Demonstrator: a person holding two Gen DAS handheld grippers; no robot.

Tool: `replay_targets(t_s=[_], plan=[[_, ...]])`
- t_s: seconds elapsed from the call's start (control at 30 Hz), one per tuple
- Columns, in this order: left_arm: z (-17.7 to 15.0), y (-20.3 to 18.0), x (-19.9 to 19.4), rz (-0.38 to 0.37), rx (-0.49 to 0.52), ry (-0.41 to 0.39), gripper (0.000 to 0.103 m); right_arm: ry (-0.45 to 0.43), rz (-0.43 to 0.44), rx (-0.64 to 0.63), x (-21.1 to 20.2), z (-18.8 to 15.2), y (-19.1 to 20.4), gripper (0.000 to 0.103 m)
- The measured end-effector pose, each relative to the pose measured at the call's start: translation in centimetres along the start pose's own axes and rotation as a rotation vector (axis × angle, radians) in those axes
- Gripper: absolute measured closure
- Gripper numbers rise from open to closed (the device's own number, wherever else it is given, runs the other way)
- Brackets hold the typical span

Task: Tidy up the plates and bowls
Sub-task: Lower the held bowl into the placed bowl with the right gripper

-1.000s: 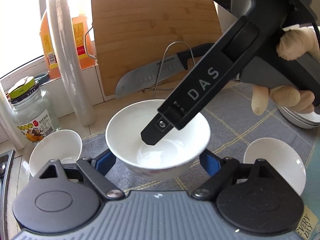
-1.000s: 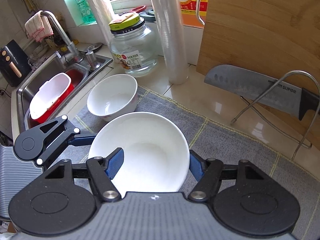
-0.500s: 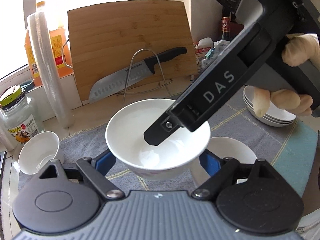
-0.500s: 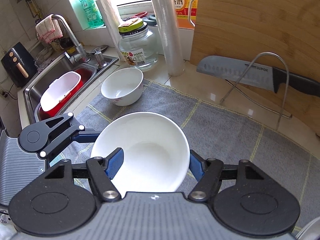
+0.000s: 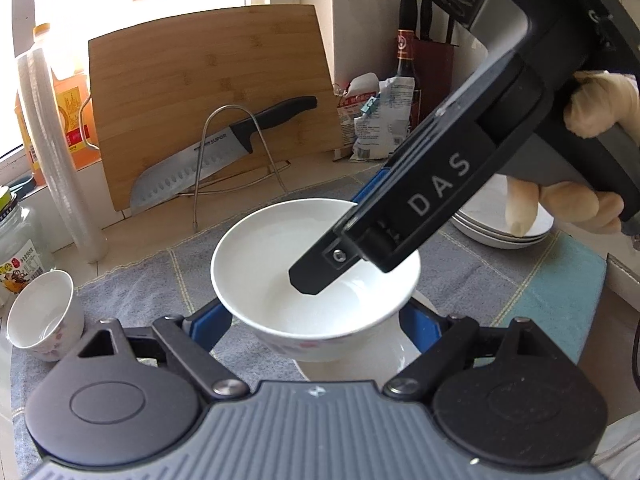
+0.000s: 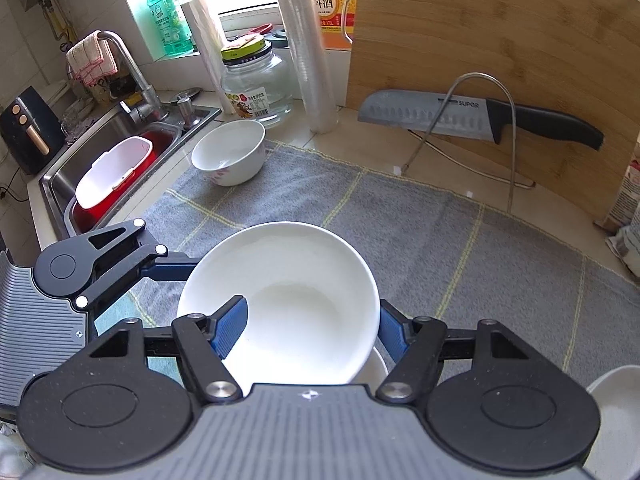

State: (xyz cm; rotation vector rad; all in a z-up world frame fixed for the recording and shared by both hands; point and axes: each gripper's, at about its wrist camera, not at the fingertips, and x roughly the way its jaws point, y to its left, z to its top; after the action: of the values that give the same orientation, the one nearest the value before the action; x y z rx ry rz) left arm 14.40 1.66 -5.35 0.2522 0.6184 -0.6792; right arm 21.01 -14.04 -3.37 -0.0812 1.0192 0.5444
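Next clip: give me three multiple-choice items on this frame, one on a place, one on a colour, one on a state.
1. Where is the knife? A in the sink; B on the rack by the board; C in a drawer.
2. What colour is the mat? A red; B grey; C white.
3. The right gripper is: A open; B shut on the bowl; C shut empty.
B: it rests on the wire rack. B: grey cloth, pale lines. B: one jaw inside the rim, one outside.
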Motion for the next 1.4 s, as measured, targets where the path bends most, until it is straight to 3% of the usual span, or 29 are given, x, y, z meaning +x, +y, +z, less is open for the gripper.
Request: replay_targets(t_s=[0.57, 1.4], plan=[[-0.9, -2.7, 1.4, -0.031, 0.009, 0.074, 0.013, 0.057, 0.002, 0.037, 0.1, -3.4, -1.3, 0.029], [-1.2, -2.9, 2.0, -0.018, 0.044, 0.117, 0.012, 0.063, 0.008, 0.060, 1.0, -4.3, -1.6, 0.029]])
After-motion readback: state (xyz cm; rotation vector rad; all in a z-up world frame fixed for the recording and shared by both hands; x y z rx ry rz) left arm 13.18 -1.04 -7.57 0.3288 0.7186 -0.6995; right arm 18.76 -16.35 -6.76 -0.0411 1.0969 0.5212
